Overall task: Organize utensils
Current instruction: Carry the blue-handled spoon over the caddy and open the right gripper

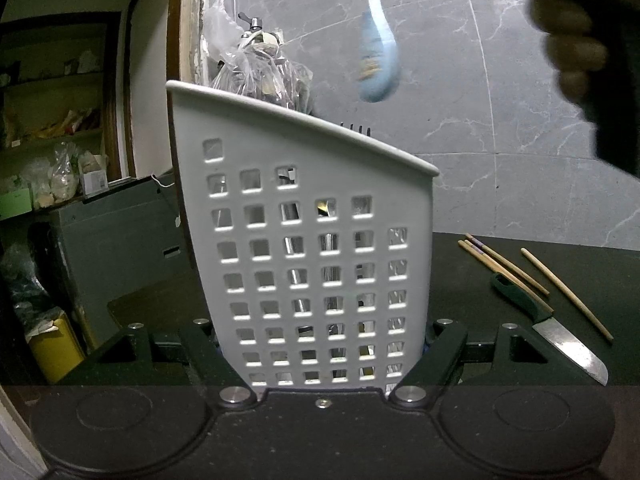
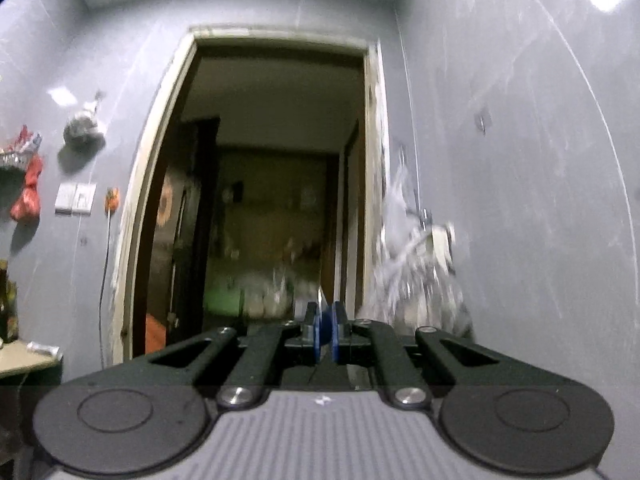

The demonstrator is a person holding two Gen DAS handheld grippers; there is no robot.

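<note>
mid-way through loading the white utensil holder [image 1: 304, 240]: clamped at its base between the fingers of the left gripper [image 1: 324, 356], standing upright on the dark counter [image 1: 500, 280], with metal cutlery glinting through its square holes and dark fork tines poking just above the rim. above and to the right of that rim, hanging handle-down, a pale blue utensil [image 1: 378, 52], blurred, its upper end lost at the frame's top edge. in the right wrist view, right gripper [image 2: 325, 336] clenched, blue pads nearly touching with a thin sliver of something pinched between them; judged to be that blue utensil's upper end, though too little shows to be sure. tilted upward, facing a doorway and grey wall rather than the counter. a person's hand [image 1: 576, 40], dark and blurred, at the upper right of the left view. next move, as judged: bring the dangling piece over the holder's open top, lower it in, then release. still to sort on the counter, well to the right of the holder: a green-handled knife [image 1: 552, 328] and wooden chopsticks [image 1: 532, 276] lying loose beside it. risk of swing while lowering.
</note>
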